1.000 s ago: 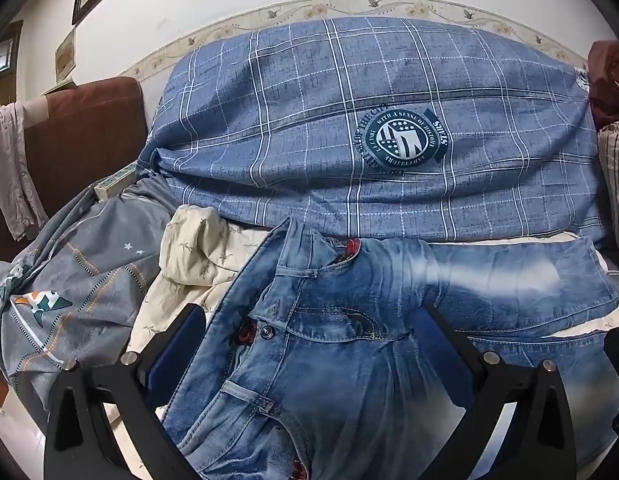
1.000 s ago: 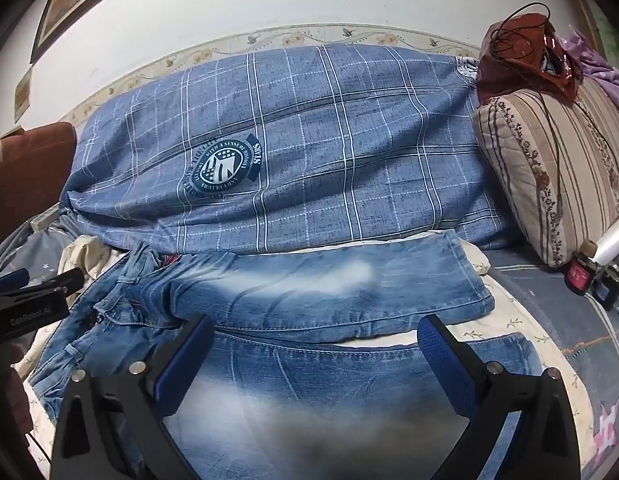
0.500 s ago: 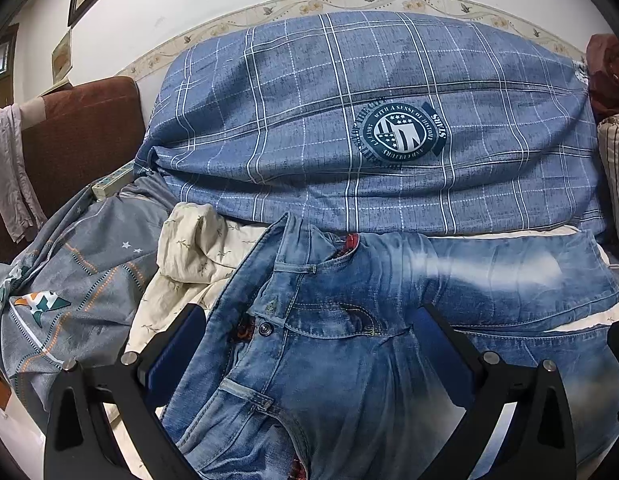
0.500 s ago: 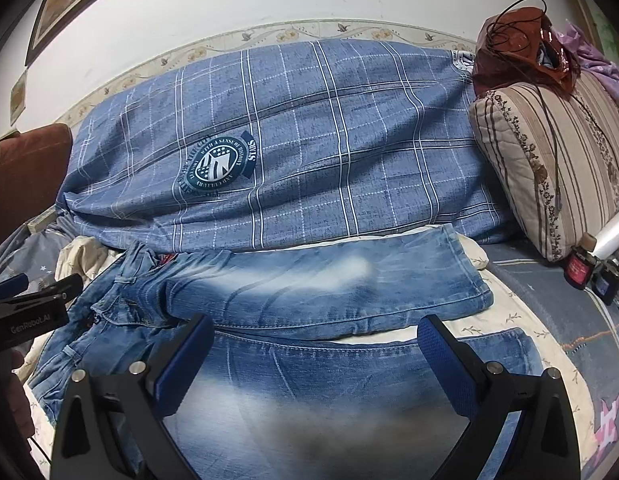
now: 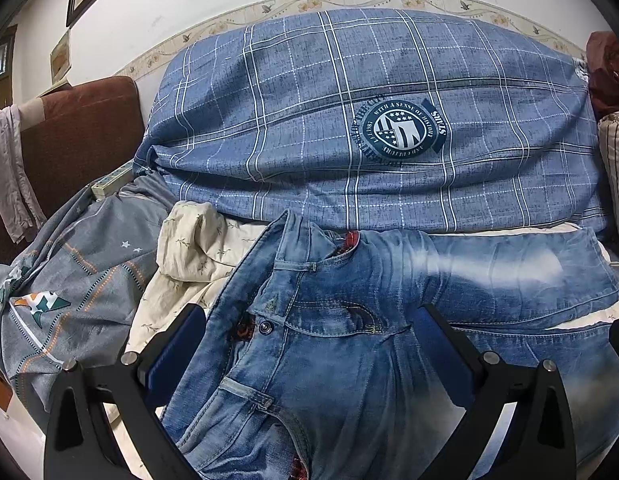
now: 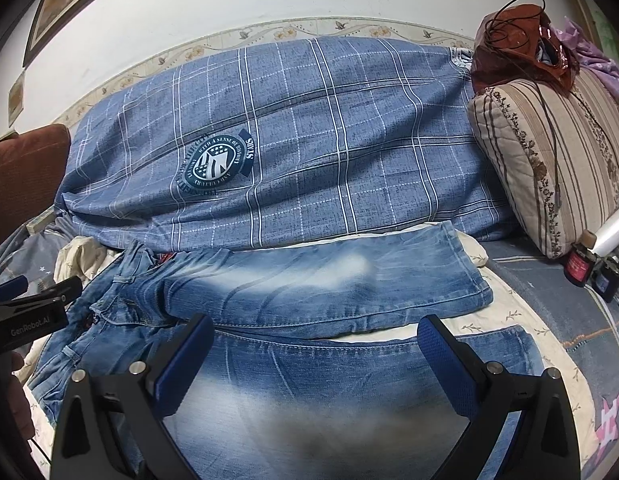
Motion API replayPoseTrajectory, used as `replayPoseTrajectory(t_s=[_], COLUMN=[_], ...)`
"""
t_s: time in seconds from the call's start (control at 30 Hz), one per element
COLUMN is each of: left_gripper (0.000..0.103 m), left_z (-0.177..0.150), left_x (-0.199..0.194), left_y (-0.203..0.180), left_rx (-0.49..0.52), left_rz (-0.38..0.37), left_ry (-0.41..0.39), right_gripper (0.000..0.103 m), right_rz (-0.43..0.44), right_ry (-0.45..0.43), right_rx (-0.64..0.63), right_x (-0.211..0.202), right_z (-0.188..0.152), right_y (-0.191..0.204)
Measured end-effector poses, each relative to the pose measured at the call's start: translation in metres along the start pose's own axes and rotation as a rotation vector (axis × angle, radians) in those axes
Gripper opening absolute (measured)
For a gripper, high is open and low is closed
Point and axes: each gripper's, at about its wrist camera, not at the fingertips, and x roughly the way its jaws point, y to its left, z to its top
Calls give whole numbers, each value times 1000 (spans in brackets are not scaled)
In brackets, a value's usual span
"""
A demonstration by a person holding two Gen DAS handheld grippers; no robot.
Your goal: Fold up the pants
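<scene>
A pair of faded blue jeans (image 5: 349, 320) lies spread on a bed, waistband to the left and both legs running right. My left gripper (image 5: 309, 344) is open and empty, hovering over the waistband and button fly. In the right wrist view the jeans (image 6: 329, 284) show their two legs side by side. My right gripper (image 6: 315, 350) is open and empty above the near leg. The left gripper (image 6: 29, 312) shows at the left edge of that view.
A large blue plaid quilt (image 5: 369, 128) is piled behind the jeans. A grey patterned blanket (image 5: 61, 280) and a cream cloth (image 5: 189, 248) lie to the left. A striped pillow (image 6: 557, 160), a brown bag (image 6: 517, 32) and small bottles (image 6: 581, 260) sit to the right.
Both grippers have drifted slightly; the views shift a little downward and toward the jeans. The jeans have not moved and both grippers stay open.
</scene>
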Motion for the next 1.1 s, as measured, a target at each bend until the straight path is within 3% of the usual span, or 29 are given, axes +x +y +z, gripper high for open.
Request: replayPoseTrajectory(t_s=[1.1], left_gripper=[103], left_z=[3], left_x=[0], left_y=[-1], left_rx=[-9], left_rz=[-10], left_ry=[29], right_gripper=[103], right_rz=[-9], right_ry=[-3], right_rx=[10], right_x=[-1], right_z=[1], right_y=[-4])
